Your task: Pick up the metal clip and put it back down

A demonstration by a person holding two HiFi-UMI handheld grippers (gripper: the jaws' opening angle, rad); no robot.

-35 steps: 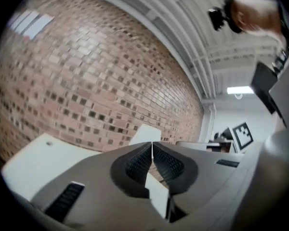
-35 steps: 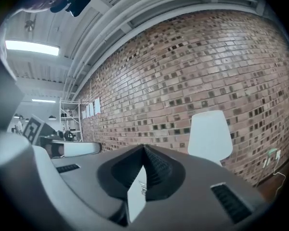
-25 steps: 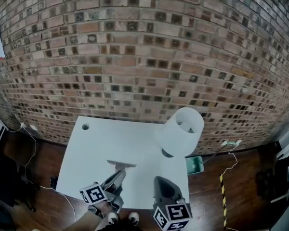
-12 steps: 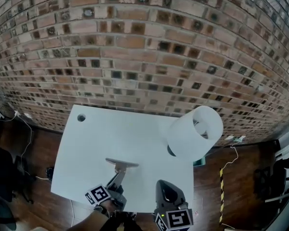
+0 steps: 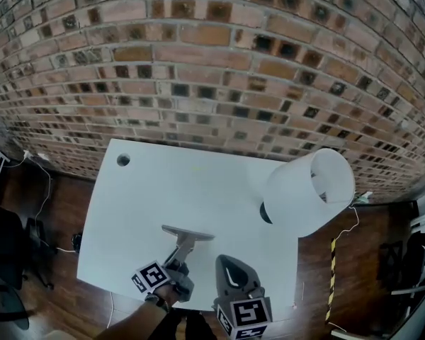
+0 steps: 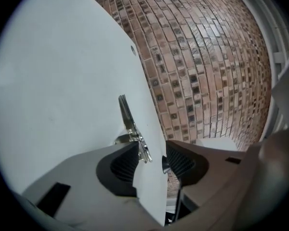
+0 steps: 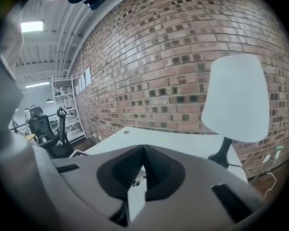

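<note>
Metal clip [image 5: 188, 234] lies on the white bench [image 5: 138, 197], its handle between the just-opened, parted jaws of the left hand-held gripper [image 6: 151, 154], while the right hand-held gripper [image 7: 143, 151] alongside has its jaws together.

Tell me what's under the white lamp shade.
A dark stem runs down from the lamp shade to a dark base standing on the white table. In the head view the shade covers most of that base; only its dark edge shows.

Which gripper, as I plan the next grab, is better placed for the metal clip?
Left: the left gripper has just been opening, its jaws straddling the metal clip; the right gripper is shut, beside it.
</note>
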